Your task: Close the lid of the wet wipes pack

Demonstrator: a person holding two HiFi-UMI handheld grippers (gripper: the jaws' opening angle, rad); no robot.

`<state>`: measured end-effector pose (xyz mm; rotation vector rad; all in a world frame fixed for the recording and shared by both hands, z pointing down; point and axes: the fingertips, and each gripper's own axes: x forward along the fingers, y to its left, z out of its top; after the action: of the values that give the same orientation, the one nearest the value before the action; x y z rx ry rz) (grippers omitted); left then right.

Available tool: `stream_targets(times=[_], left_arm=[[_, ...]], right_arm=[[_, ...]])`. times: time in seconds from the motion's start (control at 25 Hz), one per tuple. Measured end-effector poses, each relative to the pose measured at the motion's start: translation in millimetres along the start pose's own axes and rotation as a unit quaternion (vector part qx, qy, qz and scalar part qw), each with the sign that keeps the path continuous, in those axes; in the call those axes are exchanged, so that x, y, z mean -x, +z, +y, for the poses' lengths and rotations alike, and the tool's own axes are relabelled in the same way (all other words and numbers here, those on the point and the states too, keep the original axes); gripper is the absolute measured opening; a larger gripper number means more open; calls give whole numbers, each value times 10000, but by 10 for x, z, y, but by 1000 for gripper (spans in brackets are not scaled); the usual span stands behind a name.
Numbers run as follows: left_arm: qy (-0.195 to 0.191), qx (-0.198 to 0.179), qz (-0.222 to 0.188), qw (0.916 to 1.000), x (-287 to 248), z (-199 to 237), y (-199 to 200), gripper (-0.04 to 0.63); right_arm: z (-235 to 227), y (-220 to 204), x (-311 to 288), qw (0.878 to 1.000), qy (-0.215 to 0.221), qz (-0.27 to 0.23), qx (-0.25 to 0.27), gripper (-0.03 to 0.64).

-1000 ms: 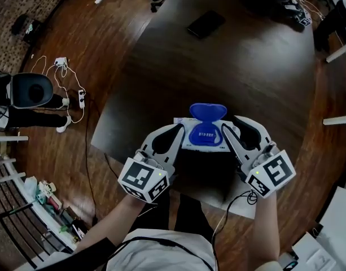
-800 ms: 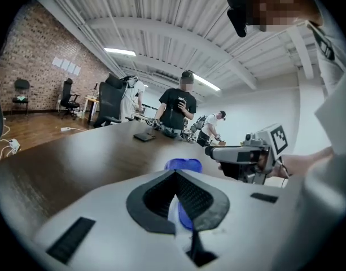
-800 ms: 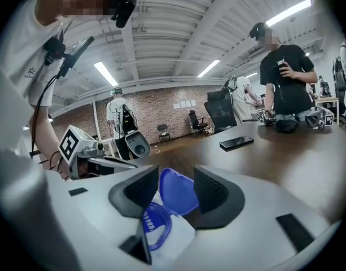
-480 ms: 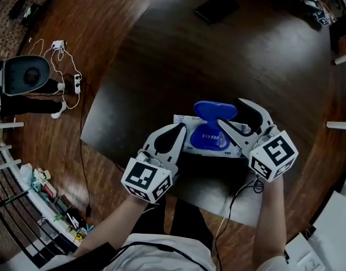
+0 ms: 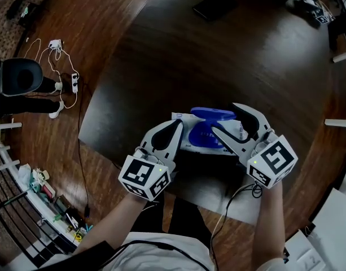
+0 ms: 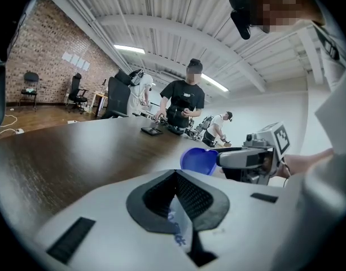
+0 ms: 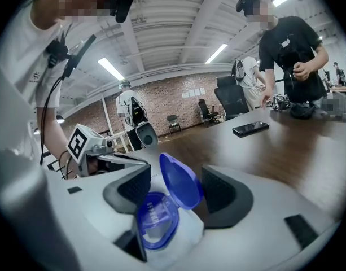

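Your left gripper (image 5: pixel 177 130) had its jaws closed on the left end of the wet wipes pack (image 5: pixel 193 144), with the thin white film pinched between the pads (image 6: pixel 191 192). Your right gripper (image 5: pixel 224 117) had just been opening. Its jaws stood wide apart on either side of the raised blue lid (image 7: pixel 181 180), and neither pad pressed on it. The pack lay flat on the dark table (image 5: pixel 218 55), close to the near edge in front of you. The lid was hinged up along the pack's far side. The table's left edge ran not far outside your left gripper, with wooden floor (image 5: pixel 105 21) below it. Beyond the pack the tabletop lay bare as far as a black phone (image 5: pixel 216 5) near the far end, well apart from both grippers.
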<state>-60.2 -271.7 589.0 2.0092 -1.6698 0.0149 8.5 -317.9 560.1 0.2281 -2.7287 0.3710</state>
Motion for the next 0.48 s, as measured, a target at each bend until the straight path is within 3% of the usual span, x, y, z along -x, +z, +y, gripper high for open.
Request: stream_targets(times=[0.48], left_arm=[[-145,-99,-78,9998,93,-82,97,0]], right_arm=[[490,-115,210,9999,89,108,33,268]])
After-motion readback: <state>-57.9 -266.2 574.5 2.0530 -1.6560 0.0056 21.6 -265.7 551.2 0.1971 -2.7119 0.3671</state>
